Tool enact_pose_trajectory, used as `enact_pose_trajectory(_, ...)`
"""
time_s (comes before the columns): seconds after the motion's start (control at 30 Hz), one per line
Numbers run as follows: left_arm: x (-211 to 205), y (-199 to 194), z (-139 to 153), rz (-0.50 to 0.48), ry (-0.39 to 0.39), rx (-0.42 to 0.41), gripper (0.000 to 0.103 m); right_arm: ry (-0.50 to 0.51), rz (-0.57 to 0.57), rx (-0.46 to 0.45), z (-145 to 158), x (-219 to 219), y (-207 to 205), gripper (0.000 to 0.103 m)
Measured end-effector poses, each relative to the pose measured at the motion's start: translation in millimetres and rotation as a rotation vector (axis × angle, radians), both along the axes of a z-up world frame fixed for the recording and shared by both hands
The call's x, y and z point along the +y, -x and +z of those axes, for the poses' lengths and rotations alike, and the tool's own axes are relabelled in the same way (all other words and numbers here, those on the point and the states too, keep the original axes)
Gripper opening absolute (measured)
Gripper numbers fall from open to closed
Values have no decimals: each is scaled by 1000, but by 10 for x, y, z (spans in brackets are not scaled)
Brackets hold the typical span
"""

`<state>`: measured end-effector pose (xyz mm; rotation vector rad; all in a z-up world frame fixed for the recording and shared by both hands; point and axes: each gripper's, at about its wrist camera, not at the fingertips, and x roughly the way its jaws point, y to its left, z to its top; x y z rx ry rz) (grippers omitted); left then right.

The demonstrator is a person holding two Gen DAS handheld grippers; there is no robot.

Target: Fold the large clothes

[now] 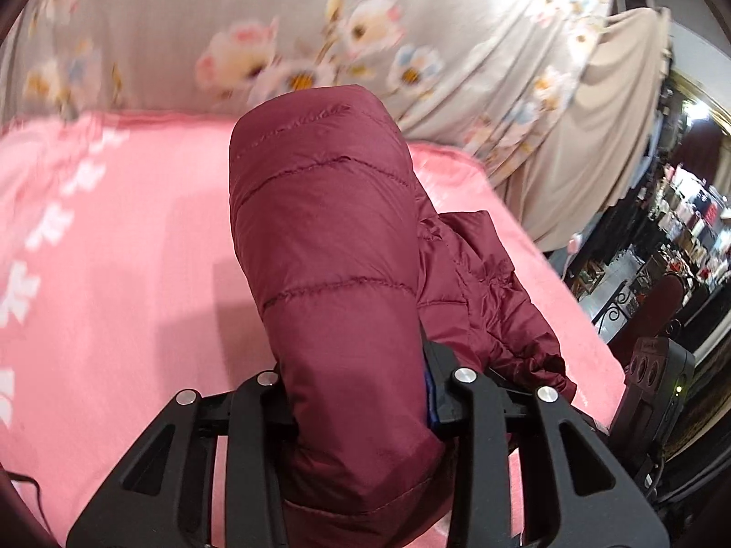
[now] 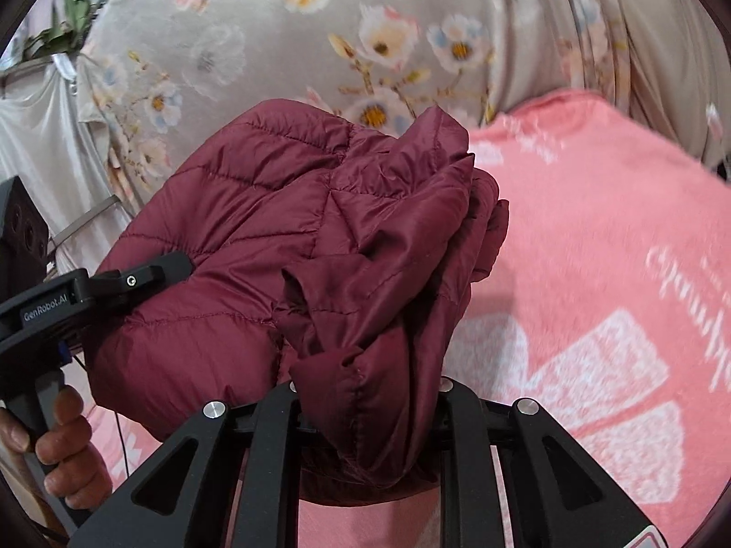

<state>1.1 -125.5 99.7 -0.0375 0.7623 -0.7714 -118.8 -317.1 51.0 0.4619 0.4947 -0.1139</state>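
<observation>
Above the pink blanket (image 1: 114, 274), the left tool (image 1: 365, 392) is clamped on a bundled maroon quilted jacket (image 1: 329, 237), the padded cloth filling the gap between its jaws, and the right tool (image 2: 370, 411) grips the same jacket at another bunched part. In the right wrist view the left tool bites into the jacket's left side, with a hand (image 2: 59, 447) wrapped round its handle. Behind hangs a grey floral curtain (image 2: 283, 36).
</observation>
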Motion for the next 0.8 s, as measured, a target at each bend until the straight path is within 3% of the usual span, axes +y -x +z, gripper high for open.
enact_pose_trajectory(0.37, 206, 416, 907, -47, 127, -218, 34, 245, -64, -264, 921, 280, 470, 18)
enact_pose_trajectory(0.8, 998, 1045, 1709, -48, 311, -486, 34, 455, 20, -627, 1851, 889, 903, 18)
